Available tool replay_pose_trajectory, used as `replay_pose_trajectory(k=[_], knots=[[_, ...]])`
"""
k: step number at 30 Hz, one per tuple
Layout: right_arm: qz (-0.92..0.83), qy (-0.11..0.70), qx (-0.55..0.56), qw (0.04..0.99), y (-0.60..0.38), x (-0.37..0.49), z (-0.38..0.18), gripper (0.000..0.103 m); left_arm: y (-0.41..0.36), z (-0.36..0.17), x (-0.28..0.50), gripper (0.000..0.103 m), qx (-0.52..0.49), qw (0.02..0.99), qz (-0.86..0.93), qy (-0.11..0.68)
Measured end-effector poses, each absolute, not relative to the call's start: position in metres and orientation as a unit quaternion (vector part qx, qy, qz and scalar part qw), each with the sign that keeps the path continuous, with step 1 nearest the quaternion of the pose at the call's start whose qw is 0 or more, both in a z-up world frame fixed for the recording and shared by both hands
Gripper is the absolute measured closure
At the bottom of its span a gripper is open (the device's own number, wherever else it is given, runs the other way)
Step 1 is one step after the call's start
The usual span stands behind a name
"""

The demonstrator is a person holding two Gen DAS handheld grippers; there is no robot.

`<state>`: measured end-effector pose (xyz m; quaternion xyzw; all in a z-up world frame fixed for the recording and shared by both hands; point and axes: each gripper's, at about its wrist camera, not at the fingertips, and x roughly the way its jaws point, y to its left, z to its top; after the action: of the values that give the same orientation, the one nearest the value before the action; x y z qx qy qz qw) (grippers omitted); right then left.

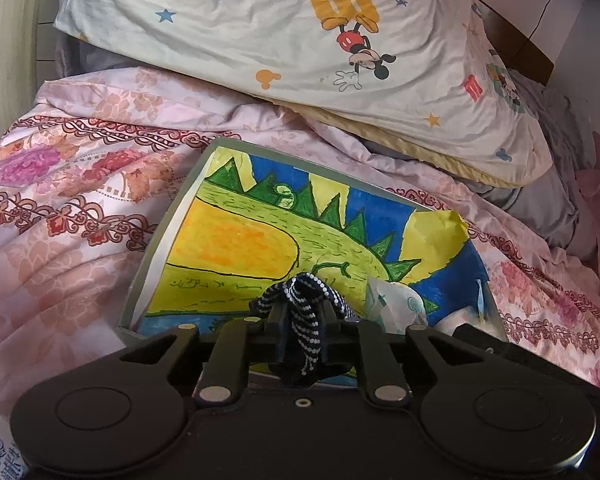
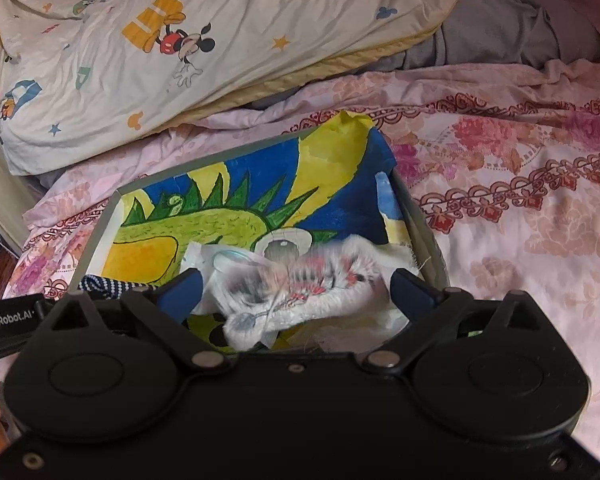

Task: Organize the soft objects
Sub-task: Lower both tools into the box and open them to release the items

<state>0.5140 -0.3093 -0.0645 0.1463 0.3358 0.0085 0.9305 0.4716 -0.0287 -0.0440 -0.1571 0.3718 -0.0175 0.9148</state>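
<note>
The left claw [image 1: 300, 312] pinches a navy dotted sock [image 1: 302, 320] above the dinosaur-painted box [image 1: 236, 240].

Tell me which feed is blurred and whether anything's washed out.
Right wrist: the white cloth between the open right gripper is motion-smeared; the box and pillow stay sharp. Left wrist: sharp, the left gripper shut on the dotted cloth; no glare, just fisheye bending and dark corners.

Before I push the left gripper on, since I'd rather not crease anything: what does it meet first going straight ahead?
Most likely the dinosaur drawing lining the grey box, just past the left gripper, which is shut on the navy dotted sock. Beyond it lies the floral quilt. Depth is uncertain here.
</note>
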Motion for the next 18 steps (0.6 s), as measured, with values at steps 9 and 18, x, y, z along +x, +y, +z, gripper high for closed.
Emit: replay_pose_trajectory(k=[9,18], knots=[[0.021,0.304,0.140,0.942,-0.307,0.500,-0.046,0.001,-0.017,-0.024,0.452,0.052,-0.177,0.919,0.001,0.352],[0.030,0.245,0.150,0.957,-0.316,0.464,-0.007,0.001,-0.013,0.013,0.414,0.021,-0.170,0.940,0.011,0.295]])
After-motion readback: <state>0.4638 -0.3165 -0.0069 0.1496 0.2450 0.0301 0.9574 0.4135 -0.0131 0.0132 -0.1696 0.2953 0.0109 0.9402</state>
